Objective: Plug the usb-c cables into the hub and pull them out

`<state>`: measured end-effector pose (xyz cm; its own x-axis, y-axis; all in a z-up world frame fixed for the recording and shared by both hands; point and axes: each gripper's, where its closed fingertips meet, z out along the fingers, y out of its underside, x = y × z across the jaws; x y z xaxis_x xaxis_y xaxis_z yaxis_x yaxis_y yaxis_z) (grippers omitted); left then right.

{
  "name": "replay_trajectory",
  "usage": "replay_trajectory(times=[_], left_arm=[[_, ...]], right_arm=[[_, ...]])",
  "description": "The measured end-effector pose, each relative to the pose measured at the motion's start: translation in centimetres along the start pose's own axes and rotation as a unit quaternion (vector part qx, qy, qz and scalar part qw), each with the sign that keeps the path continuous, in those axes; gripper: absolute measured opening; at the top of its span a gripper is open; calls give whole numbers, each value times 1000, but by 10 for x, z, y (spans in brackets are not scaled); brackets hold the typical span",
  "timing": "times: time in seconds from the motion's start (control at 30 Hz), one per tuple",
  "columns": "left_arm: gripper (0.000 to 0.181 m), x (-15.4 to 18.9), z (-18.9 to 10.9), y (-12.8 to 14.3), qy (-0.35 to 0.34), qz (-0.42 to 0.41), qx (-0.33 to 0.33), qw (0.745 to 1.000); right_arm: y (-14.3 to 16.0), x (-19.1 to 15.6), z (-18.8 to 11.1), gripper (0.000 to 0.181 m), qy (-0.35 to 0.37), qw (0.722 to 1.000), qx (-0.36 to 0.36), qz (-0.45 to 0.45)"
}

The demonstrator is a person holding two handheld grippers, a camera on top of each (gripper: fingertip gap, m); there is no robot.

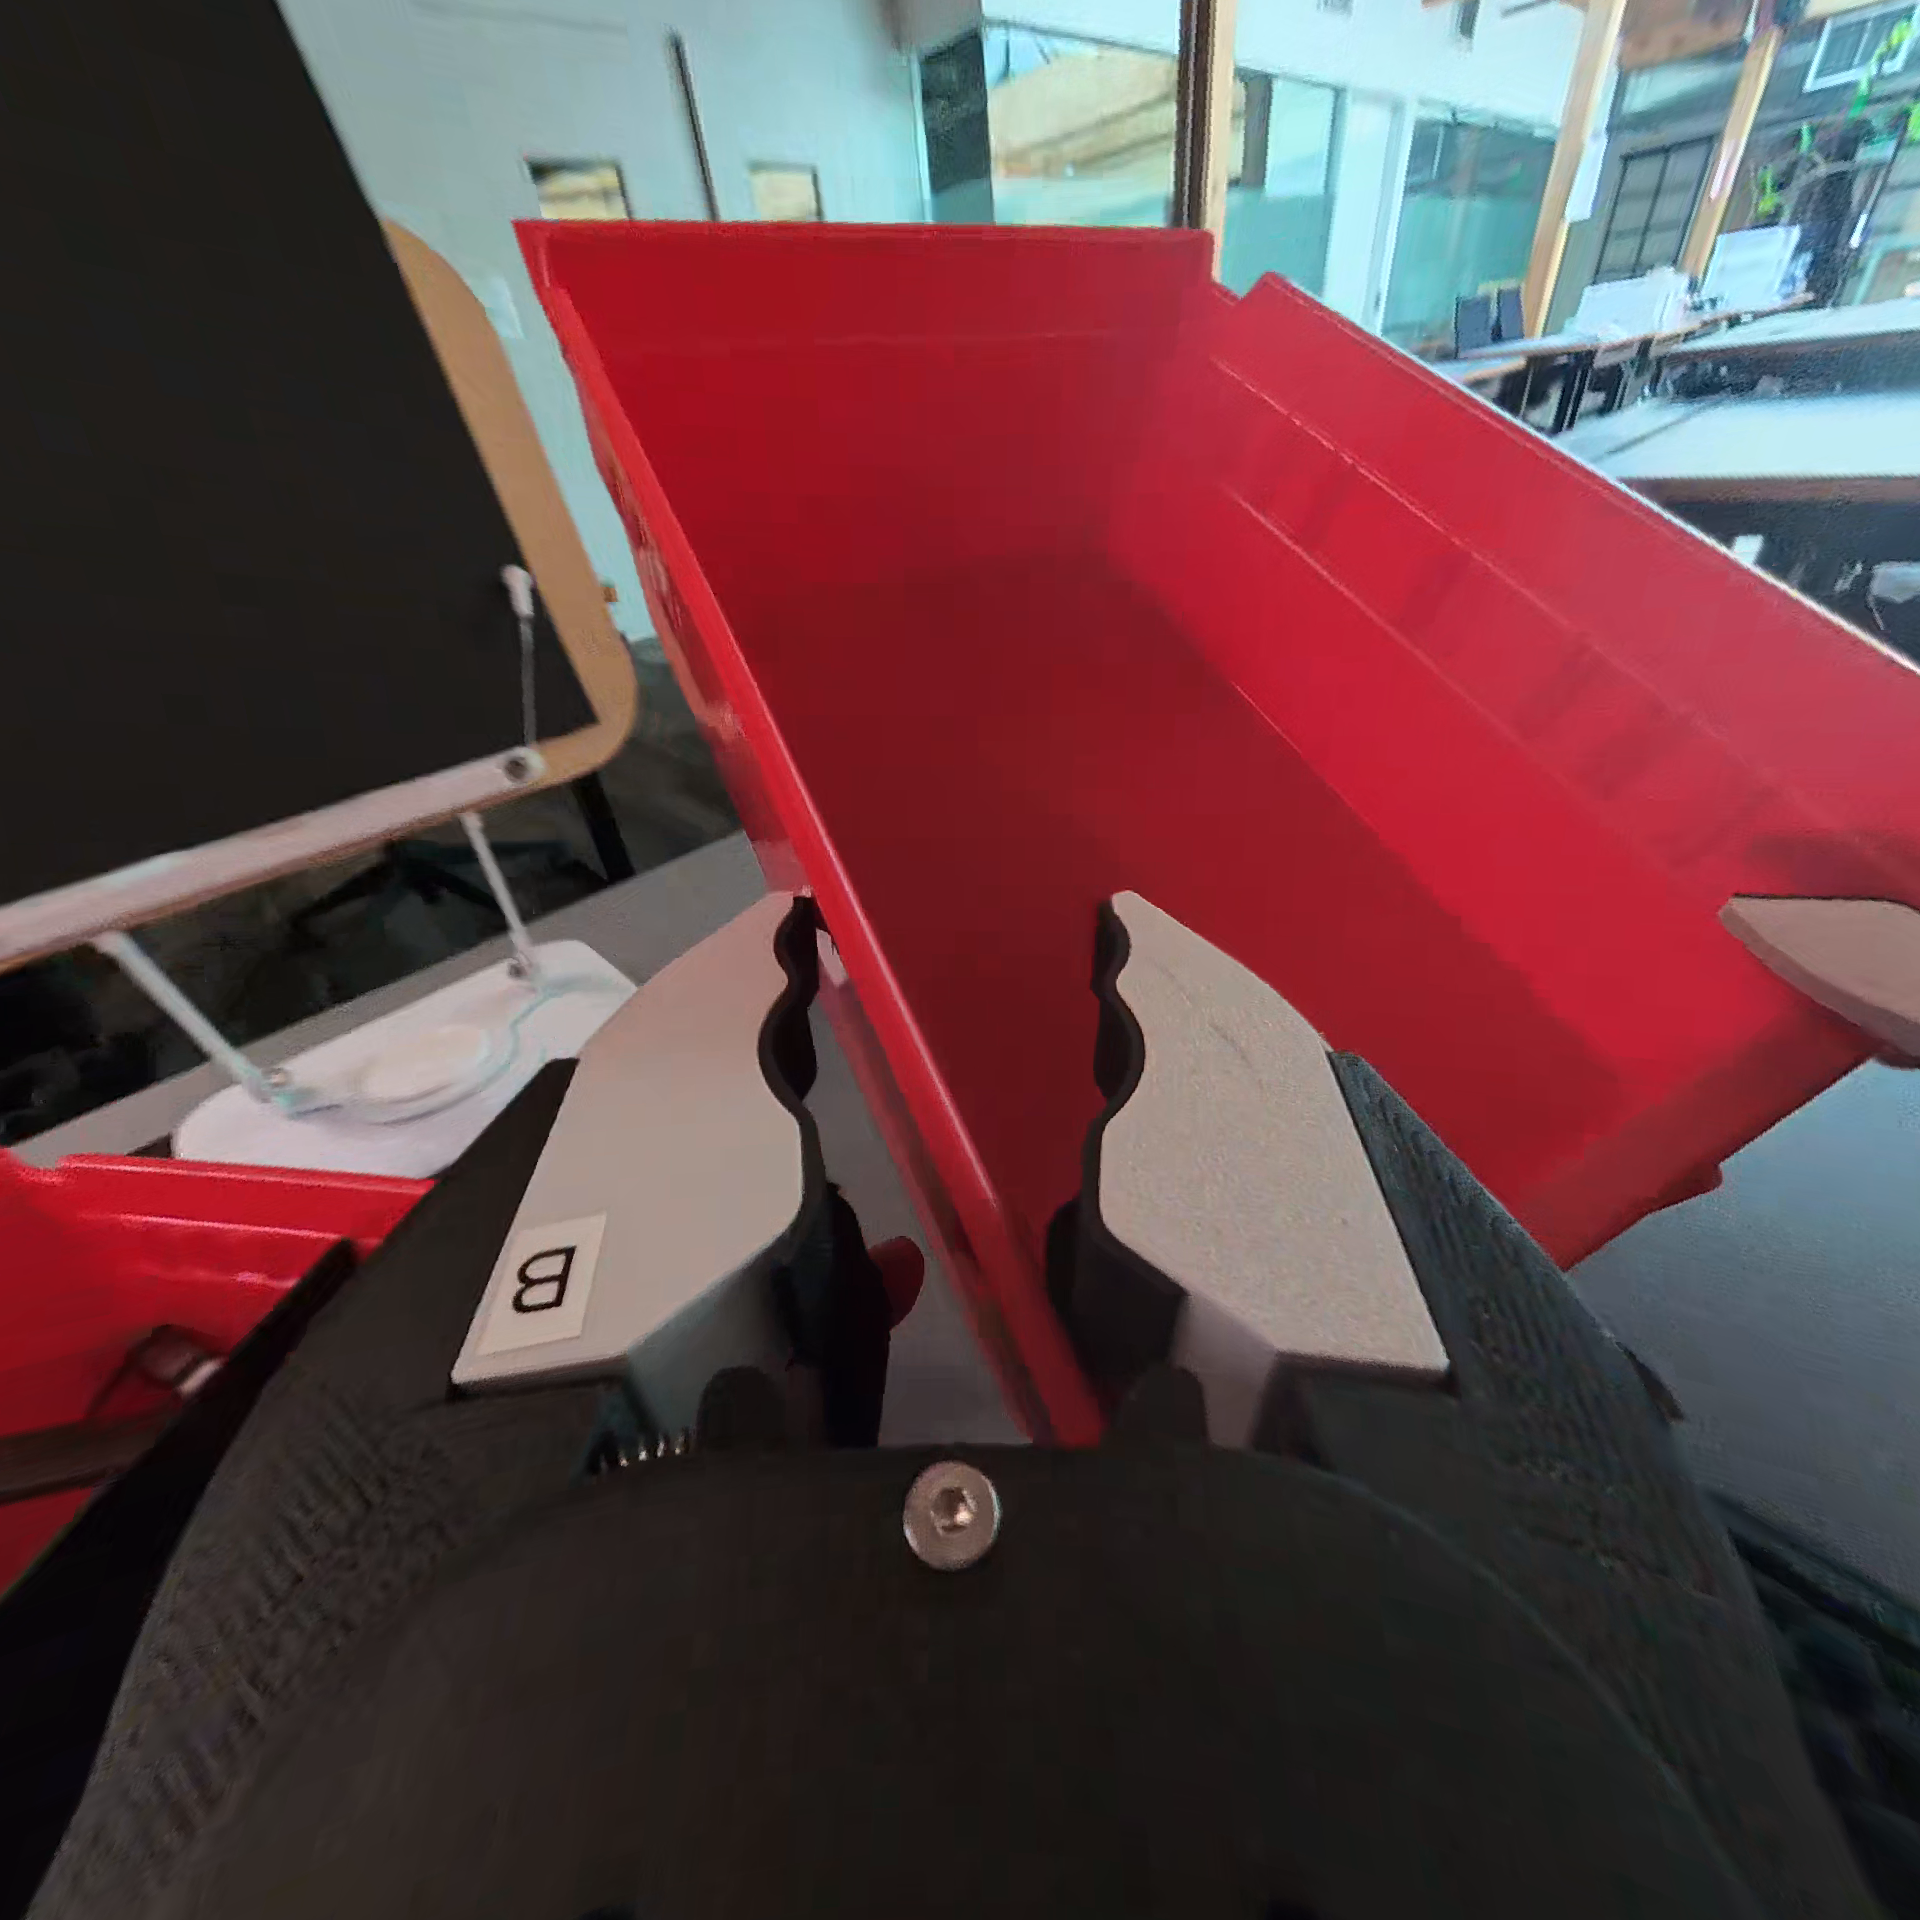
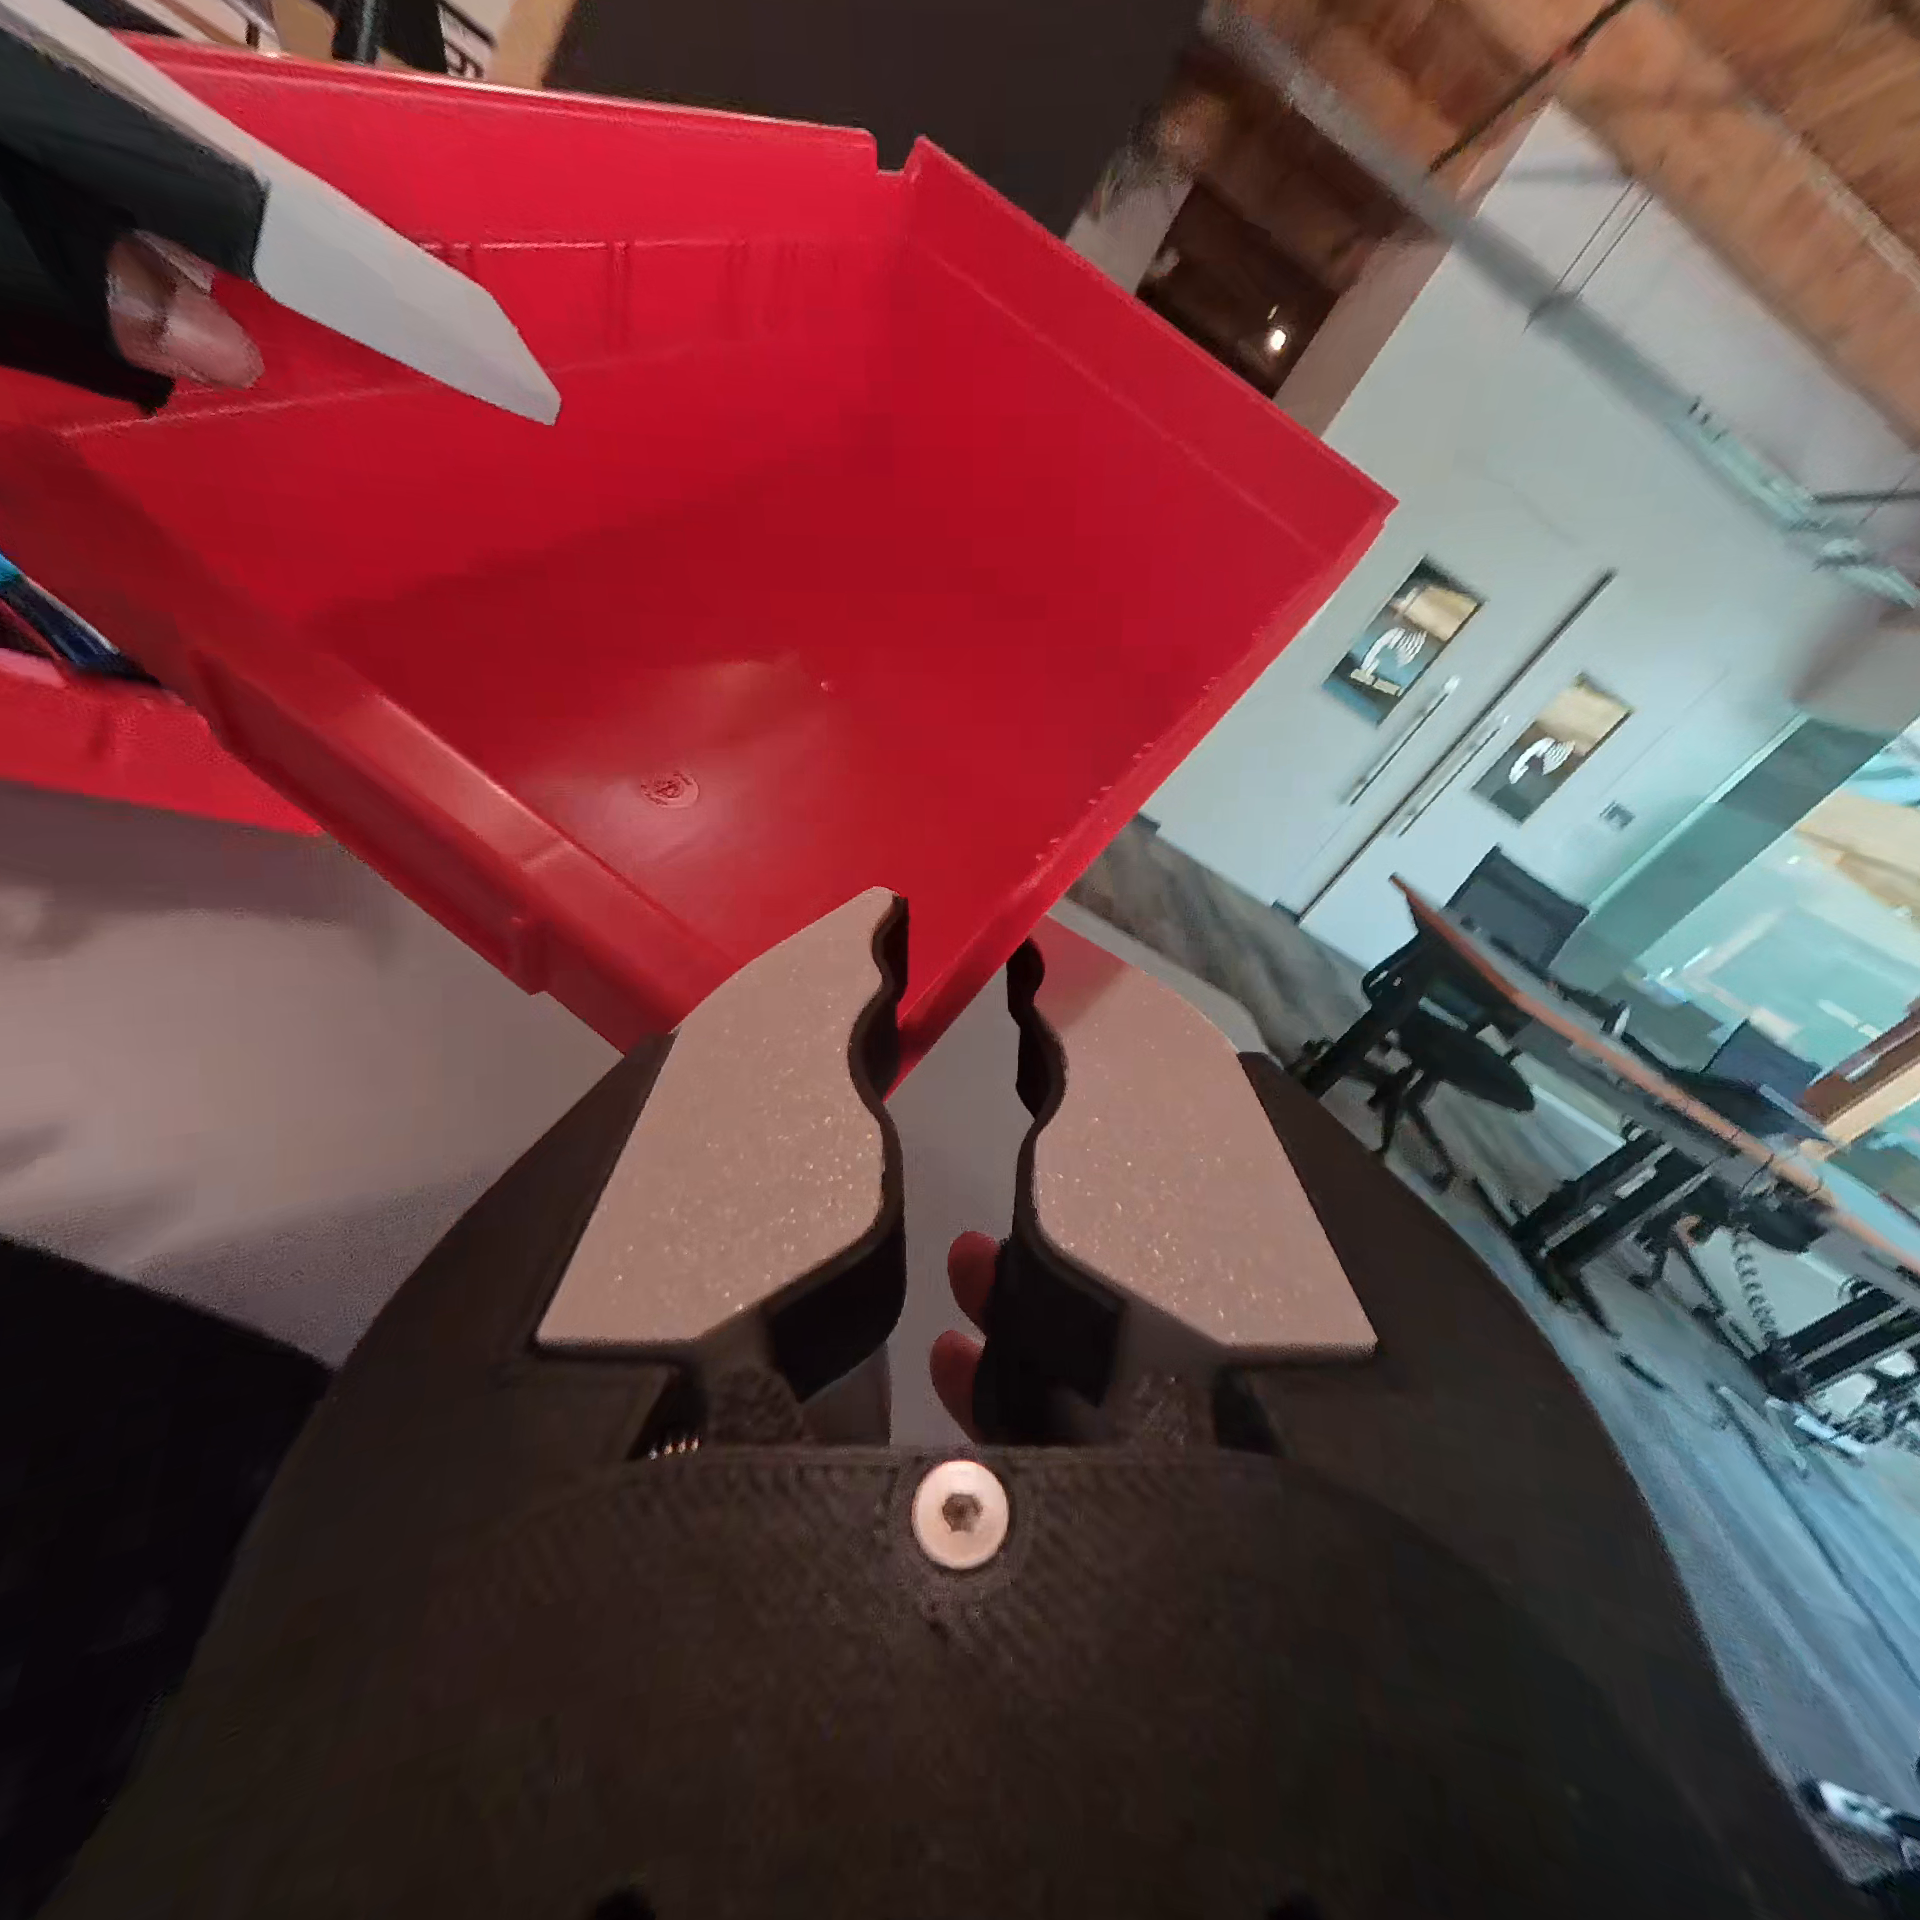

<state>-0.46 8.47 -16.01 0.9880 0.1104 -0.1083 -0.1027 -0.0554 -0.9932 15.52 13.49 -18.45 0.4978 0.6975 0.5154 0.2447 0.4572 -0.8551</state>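
Both grippers hold an empty red plastic bin [image 1: 1039,520], lifted and tilted above the table. My left gripper [image 1: 956,914] straddles one side wall, one finger outside and one inside, shut on it. My right gripper [image 2: 961,925] is shut on the rim of the bin [image 2: 727,520] at a near corner. The right gripper's finger shows at the right edge of the left wrist view [image 1: 1829,966]. The left gripper's finger shows at the top left of the right wrist view [image 2: 416,301]. No USB-C cable or hub shows in either view.
A second red bin [image 1: 156,1278] sits at the lower left, also seen in the right wrist view [image 2: 104,748]. A black board with a wooden rim [image 1: 208,416] stands on a white base [image 1: 416,1070]. The grey table [image 2: 208,1039] lies below; office desks and chairs [image 2: 1558,1039] stand beyond.
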Motion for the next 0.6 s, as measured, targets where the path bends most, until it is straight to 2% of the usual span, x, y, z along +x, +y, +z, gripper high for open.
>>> replay_trajectory(times=[0.13, 0.27, 0.37, 0.53, 0.6], left_arm=[[51, 26, 31, 34, 15, -3, -42, 999], [54, 42, 48, 69, 25, -4, -88, 996], [59, 52, 55, 93, 36, -5, -125, 992], [63, 59, 60, 118, 51, -16, -168, 984], [72, 62, 59, 128, 66, -15, -188, 980]], right_arm=[[46, 10, -2, 18, -27, 998, -44, 25], [82, 8, -3, 19, -60, 994, -85, 35], [100, 9, -3, 20, -63, 991, -110, 38], [121, 0, -3, 22, -98, 983, -139, 76], [124, -1, -2, 24, -104, 982, -131, 83]])
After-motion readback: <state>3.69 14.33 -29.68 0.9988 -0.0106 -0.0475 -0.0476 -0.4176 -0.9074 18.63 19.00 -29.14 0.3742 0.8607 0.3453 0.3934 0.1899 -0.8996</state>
